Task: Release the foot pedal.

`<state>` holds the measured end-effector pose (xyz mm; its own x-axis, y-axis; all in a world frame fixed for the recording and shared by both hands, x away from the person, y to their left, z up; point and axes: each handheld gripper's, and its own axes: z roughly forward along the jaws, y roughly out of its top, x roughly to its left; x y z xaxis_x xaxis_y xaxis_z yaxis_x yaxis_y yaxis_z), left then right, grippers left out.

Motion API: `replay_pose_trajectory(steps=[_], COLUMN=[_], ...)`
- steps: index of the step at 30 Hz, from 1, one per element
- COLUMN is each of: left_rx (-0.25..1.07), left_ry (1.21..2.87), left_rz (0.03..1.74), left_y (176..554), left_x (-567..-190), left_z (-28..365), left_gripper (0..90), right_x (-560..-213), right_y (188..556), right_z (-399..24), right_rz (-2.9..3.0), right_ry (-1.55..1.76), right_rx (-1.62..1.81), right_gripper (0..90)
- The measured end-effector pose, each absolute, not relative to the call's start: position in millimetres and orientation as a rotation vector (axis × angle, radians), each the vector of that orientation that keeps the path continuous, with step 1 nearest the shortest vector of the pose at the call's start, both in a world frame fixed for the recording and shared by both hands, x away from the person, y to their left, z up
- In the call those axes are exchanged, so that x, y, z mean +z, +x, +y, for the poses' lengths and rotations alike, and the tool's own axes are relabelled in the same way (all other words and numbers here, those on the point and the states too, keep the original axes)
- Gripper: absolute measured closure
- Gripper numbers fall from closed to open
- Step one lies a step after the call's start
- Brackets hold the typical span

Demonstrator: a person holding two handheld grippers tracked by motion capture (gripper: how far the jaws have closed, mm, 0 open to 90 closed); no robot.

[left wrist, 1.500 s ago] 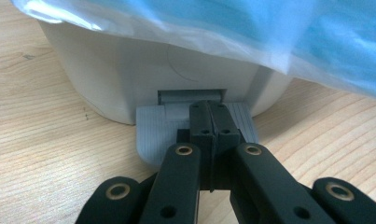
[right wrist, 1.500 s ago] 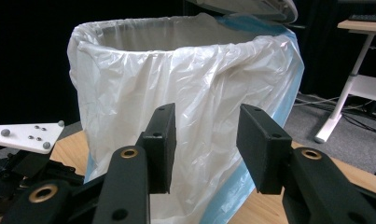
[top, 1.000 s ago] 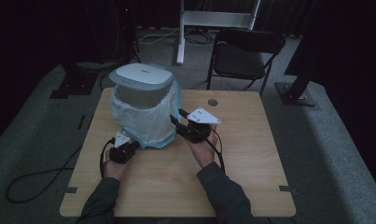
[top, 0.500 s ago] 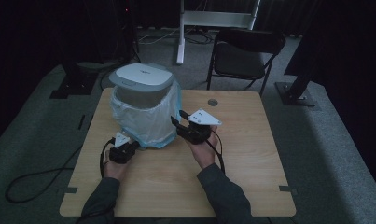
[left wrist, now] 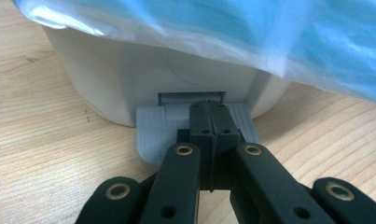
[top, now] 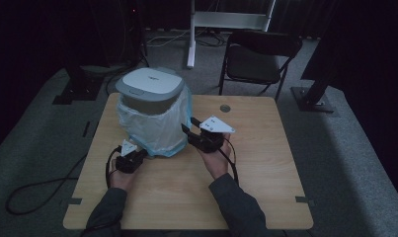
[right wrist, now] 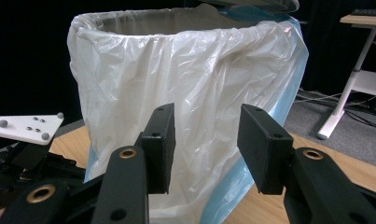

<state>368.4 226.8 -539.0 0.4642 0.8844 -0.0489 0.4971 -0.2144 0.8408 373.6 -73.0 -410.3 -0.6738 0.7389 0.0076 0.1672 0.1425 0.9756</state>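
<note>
A: What's nearest on the wooden table [top: 265, 163]?
B: The left gripper [left wrist: 209, 116], jaws fully closed, tips resting on the bin's grey ribbed pedal [left wrist: 150, 135].
A: And the right gripper [right wrist: 206, 140]?
B: Jaws parted, nothing between them, just beside the liner [right wrist: 190, 88].
A: The bin [top: 149, 91]?
B: Far left on the table: a white plastic bin with a rounded lid, draped in crinkly translucent film. A black folding chair [top: 258, 57] stands beyond.

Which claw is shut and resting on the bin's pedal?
The left claw: jaws shut together over the grey pedal. The right claw stands open before the bag.
</note>
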Motion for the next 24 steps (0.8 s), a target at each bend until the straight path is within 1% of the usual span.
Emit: replay_pose_trajectory(steps=[24], left_rx=[0.574], left_ry=[1.824], left_rz=[1.156], left_y=[365.1], left_x=[-535.9], left_z=[228.3], left_gripper=[90.0], right_x=[-410.5], right_y=[371.6], right_z=[-72.9], right_rz=[1.943], right_ry=[0.850], right_rx=[1.562], right_gripper=[55.1])
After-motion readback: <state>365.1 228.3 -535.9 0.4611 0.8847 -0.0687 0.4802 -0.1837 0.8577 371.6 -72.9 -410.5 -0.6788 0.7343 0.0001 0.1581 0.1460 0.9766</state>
